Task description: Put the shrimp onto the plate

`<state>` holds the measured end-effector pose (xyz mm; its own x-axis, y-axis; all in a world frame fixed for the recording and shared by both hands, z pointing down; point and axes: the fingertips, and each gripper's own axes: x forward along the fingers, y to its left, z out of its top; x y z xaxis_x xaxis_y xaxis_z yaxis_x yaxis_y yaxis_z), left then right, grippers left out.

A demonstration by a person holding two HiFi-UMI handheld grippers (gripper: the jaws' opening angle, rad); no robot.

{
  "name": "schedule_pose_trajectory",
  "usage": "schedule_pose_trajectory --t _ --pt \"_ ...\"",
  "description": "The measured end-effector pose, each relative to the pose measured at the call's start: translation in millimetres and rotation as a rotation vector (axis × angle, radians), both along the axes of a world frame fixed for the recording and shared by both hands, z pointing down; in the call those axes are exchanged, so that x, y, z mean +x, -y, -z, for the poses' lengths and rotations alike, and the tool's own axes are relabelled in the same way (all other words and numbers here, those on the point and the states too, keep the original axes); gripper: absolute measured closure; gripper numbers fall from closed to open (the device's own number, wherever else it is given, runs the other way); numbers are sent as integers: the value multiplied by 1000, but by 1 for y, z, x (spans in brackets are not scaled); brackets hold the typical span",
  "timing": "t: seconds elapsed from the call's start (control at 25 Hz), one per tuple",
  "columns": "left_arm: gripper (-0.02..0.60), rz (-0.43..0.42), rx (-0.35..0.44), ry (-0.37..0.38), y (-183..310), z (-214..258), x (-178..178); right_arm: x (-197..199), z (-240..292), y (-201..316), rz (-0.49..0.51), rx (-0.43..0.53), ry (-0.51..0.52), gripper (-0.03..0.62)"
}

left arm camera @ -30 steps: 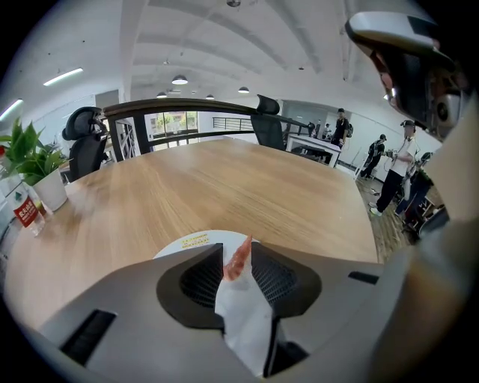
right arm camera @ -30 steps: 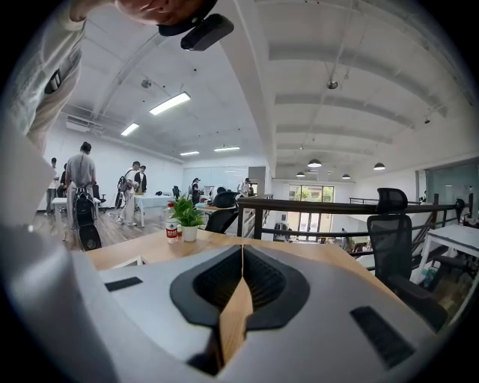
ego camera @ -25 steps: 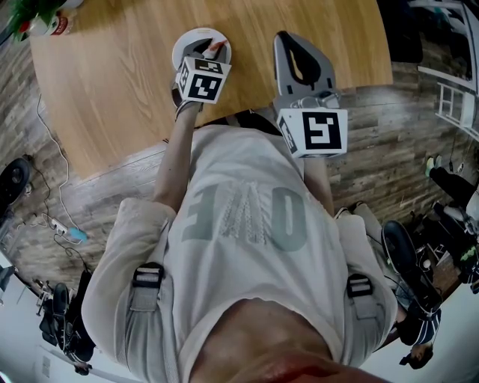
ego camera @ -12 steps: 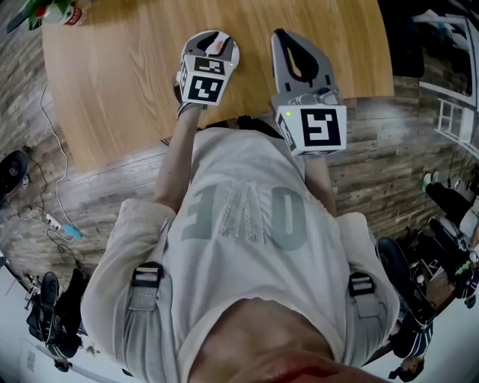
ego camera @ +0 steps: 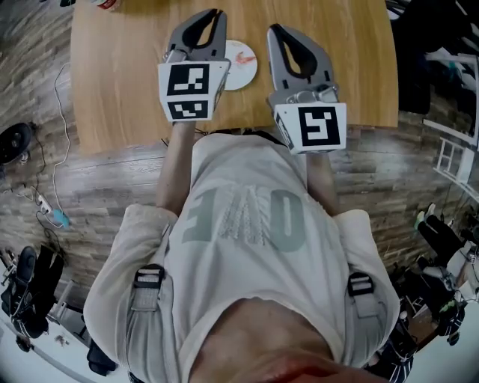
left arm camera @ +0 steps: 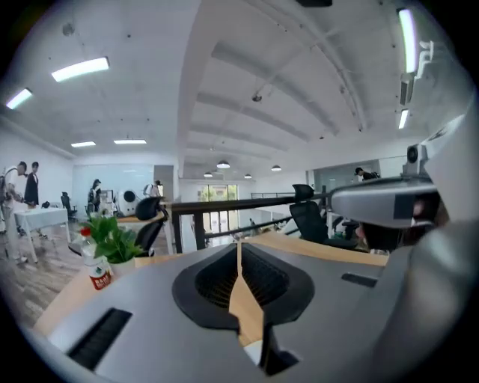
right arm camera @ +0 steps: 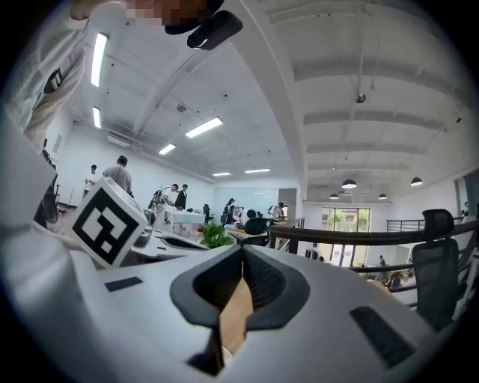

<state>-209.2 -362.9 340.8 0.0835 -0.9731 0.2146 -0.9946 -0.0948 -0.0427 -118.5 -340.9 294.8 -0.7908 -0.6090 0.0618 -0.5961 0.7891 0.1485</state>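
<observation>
A small white plate point(ego camera: 233, 75) rests on the wooden table point(ego camera: 120, 82) in the head view, and the orange-pink shrimp point(ego camera: 244, 56) lies on it. My left gripper point(ego camera: 216, 14) is held up just left of the plate, shut, with nothing between its jaws. My right gripper point(ego camera: 276, 31) hangs just right of the plate, shut and empty too. In the left gripper view the left gripper point(left arm camera: 239, 247) points level across the room, jaws meeting. The right gripper point(right arm camera: 242, 250) does the same in its own view. Neither gripper view shows the plate or shrimp.
A red-labelled bottle point(left arm camera: 96, 271) and a potted plant point(left arm camera: 112, 238) stand at the table's far left. The table's near edge point(ego camera: 224, 133) runs by my body. Cables point(ego camera: 52, 213) lie on the wood floor at left. People stand far off in the room.
My left gripper was down over the plate with the shrimp at its tip; it has since lifted and pulled back to the left, leaving the shrimp on the plate. The right gripper barely moved.
</observation>
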Motion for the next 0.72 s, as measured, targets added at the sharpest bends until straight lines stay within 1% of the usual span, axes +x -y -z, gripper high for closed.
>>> schedule_pose_trajectory --t 0.08,0.2,0.32,0.4,0.52,0.6,0.72 --pt "569 49 78 16 -7 26 -9 -8 7 1 25 19 21 574" --pt "572 107 170 20 -20 51 -19 -21 14 1 56 38 43 574" --pt "572 136 259 59 -35 71 -23 -32 20 -2 85 37 77 574" --pt "572 148 295 82 -44 77 -24 -36 20 -2 92 1 117 574" --pt "572 188 351 72 -58 88 -33 -39 17 1 84 -54 163 576" --pt "572 211 368 80 -65 93 -39 -40 15 3 67 -48 160 576" --pt "572 223 368 94 -69 97 -44 -42 15 3 67 -22 146 576"
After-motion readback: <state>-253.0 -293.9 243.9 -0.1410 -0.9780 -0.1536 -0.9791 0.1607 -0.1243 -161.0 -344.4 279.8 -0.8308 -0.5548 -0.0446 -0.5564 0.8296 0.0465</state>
